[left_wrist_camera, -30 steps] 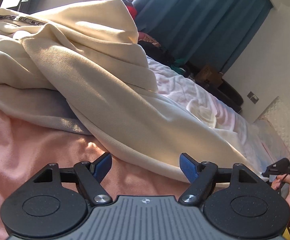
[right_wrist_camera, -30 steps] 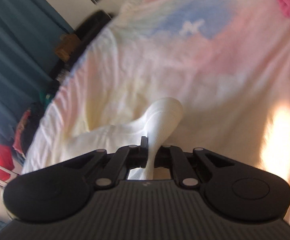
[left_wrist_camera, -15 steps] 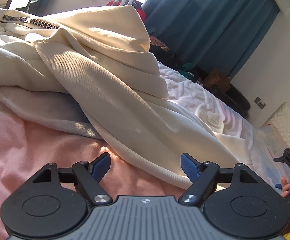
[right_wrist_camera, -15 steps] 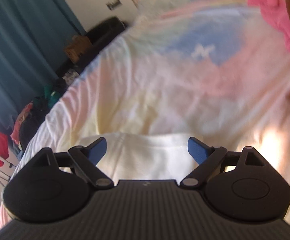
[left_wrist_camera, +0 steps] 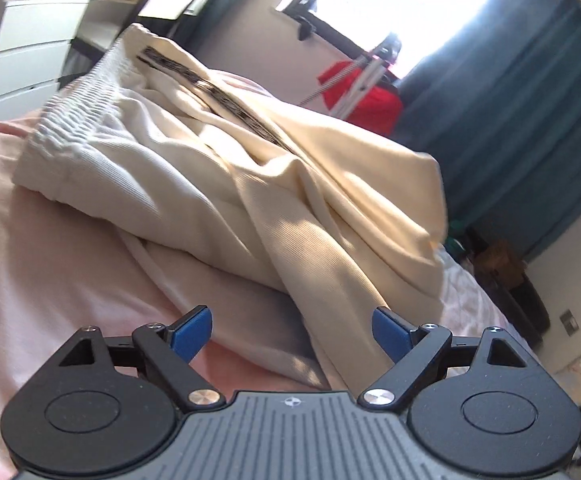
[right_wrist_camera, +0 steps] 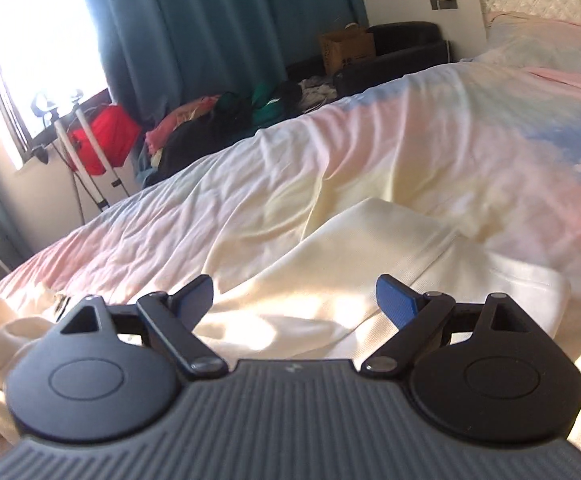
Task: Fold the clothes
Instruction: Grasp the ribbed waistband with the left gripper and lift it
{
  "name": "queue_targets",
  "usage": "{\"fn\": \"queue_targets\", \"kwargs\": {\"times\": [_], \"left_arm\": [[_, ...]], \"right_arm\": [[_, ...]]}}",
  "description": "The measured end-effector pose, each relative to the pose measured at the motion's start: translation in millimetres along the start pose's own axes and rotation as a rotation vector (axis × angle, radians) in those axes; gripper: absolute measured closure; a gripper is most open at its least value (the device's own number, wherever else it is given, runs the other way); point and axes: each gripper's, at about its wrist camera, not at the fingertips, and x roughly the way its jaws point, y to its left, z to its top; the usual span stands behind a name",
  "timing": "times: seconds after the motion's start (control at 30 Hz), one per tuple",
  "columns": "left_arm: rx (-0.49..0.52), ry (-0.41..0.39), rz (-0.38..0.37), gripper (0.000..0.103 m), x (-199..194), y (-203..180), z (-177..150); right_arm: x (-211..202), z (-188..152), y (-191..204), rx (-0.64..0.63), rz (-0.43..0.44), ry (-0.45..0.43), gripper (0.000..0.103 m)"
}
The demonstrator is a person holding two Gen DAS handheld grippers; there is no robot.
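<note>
Where folds overlap, cream trousers' (left_wrist_camera: 250, 184) lower leg hidden.

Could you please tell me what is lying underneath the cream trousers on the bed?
The cream trousers rest on a pink blanket at the waistband end and a pastel bedsheet at the leg end. Anything directly beneath the bunched fabric is covered.

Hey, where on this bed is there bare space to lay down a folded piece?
Free: the pastel bedspread beyond the cream trousers' leg end, toward the headboard side, and the pink cover left of the waistband. Crowded: the middle, where the bunched trousers pile up.
</note>
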Motion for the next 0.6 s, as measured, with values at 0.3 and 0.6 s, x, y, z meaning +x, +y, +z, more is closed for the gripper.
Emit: {"fn": "queue_targets", "kwargs": {"times": [0.3, 0.6], "left_arm": [[-0.283, 0.052, 0.076, 0.014, 33.2, 70.1, 51.5], [-0.399, -0.092, 0.068, 0.052, 36.4, 101.6, 66.5]], "right_arm": [[34.0, -13.6, 7.9, 0.004, 0.003, 0.165, 0.013], [58.4, -17.9, -0.2, 0.066, -0.042, 0.230, 0.013]]}}
